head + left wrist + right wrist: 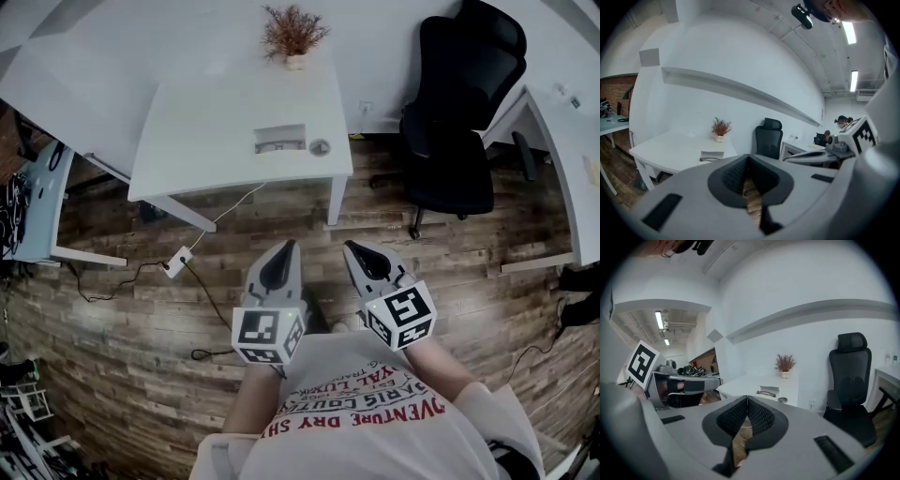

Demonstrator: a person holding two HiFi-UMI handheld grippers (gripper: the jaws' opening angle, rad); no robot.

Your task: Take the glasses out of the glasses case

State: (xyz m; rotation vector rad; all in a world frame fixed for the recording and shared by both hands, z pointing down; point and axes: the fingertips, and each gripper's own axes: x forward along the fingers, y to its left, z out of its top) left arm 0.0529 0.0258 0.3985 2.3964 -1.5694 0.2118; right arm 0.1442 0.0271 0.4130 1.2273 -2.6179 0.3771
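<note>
A pale open glasses case (279, 140) lies on the white table (206, 131) well ahead of me, with dark-framed glasses resting on it. The left gripper view shows the case (711, 156) just left of the jaws, and in the right gripper view the case (768, 392) appears above them. My left gripper (289, 247) and right gripper (349, 246) hang side by side over the wooden floor, short of the table. Both have their jaws pressed together at the tips with nothing between them. In its own view, each of the left gripper (749, 157) and the right gripper (747, 398) is closed.
A potted dried plant (293, 37) stands at the table's far edge and a round cable grommet (320, 147) sits beside the case. A black office chair (459, 112) is to the right, with a second desk (572, 150) beyond it. A power adapter and cable (176, 264) lie on the floor.
</note>
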